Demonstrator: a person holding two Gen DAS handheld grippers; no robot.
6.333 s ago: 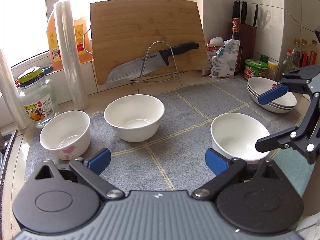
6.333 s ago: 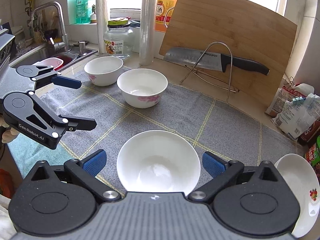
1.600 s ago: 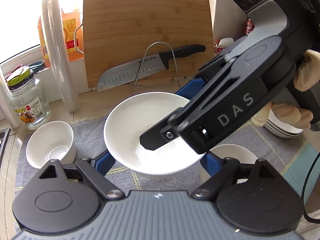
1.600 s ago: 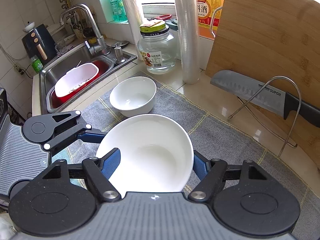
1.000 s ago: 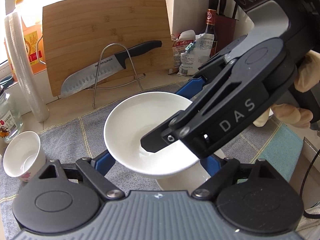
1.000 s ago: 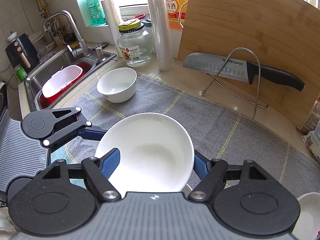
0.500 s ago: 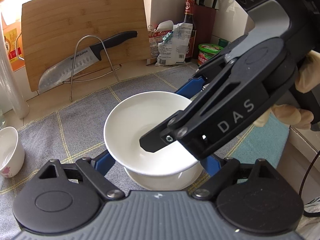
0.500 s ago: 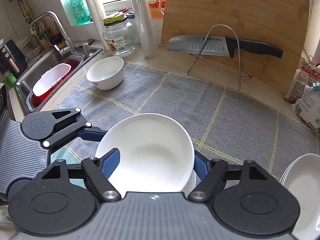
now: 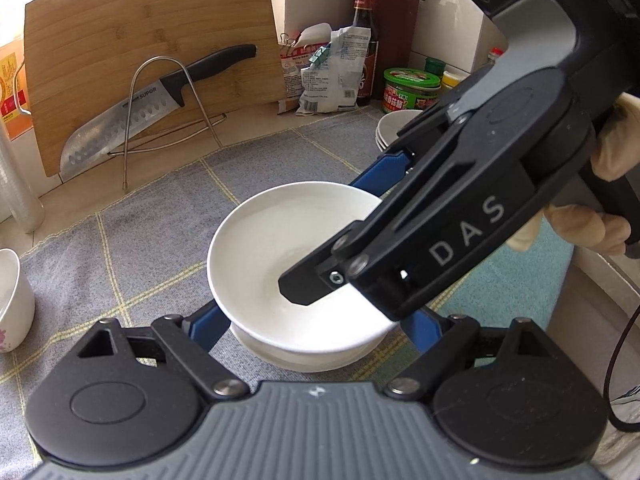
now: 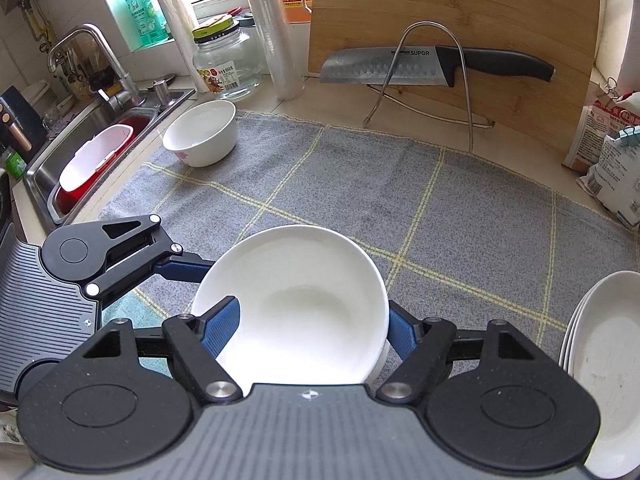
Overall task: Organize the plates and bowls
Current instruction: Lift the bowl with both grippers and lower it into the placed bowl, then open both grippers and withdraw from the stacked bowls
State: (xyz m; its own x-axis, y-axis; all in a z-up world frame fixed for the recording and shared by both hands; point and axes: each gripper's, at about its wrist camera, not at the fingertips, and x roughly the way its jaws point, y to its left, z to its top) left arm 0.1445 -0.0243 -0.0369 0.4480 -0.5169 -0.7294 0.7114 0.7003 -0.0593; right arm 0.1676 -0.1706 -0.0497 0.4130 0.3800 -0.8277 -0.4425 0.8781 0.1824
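A white bowl (image 10: pixel 304 304) is held by both claws just above a second bowl (image 9: pixel 304 354) resting on the grey checked mat (image 10: pixel 400 184) of the worktop. The right claw (image 10: pixel 308 328) is clamped on its near rim, the left claw (image 9: pixel 316 320) on its sides. Plates (image 10: pixel 604 364) are stacked at the right. Farther off, a small bowl (image 10: pixel 200 134) sits by the sink (image 10: pixel 44 168), and a knife (image 10: pixel 432 65) rests before a cutting board (image 10: pixel 452 8).

Mat (image 10: pixel 400 184) open btwn small bowl (image 10: pixel 200 138) & plate stack (image 10: pixel 604 364); knife rack (image 10: pixel 428 80) blocks rear.
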